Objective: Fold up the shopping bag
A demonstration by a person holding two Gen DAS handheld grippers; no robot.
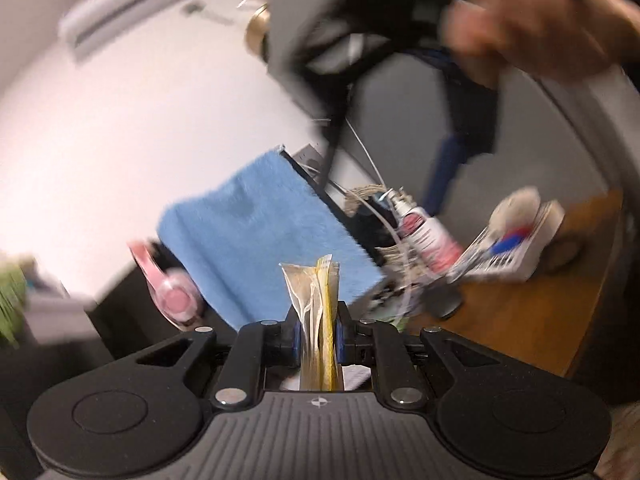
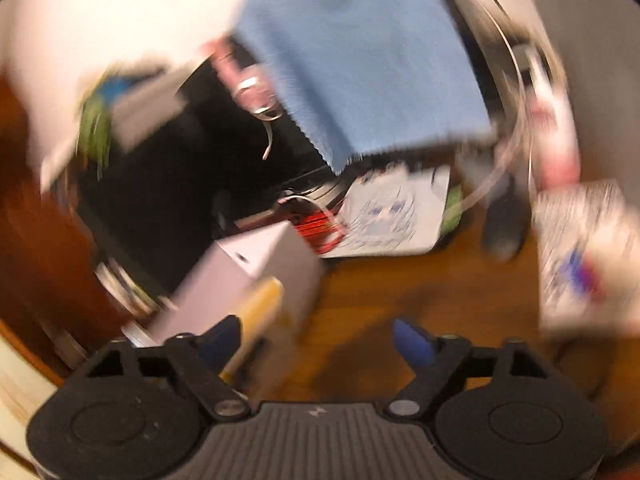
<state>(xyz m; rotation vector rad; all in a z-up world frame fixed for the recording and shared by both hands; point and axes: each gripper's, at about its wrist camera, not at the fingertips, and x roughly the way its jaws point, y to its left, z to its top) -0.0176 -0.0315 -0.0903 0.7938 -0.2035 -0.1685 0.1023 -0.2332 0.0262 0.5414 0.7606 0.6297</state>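
Two blue pads of the left gripper pinch a folded, yellow-and-clear shopping bag standing upright between them. Beyond it a blue towel hangs over a dark edge, with a spray can and a printed box on the wooden table. A blurred hand crosses the top right.

From the right wrist, the right gripper gapes, nothing between its fingers; motion smear blurs the clutter behind.
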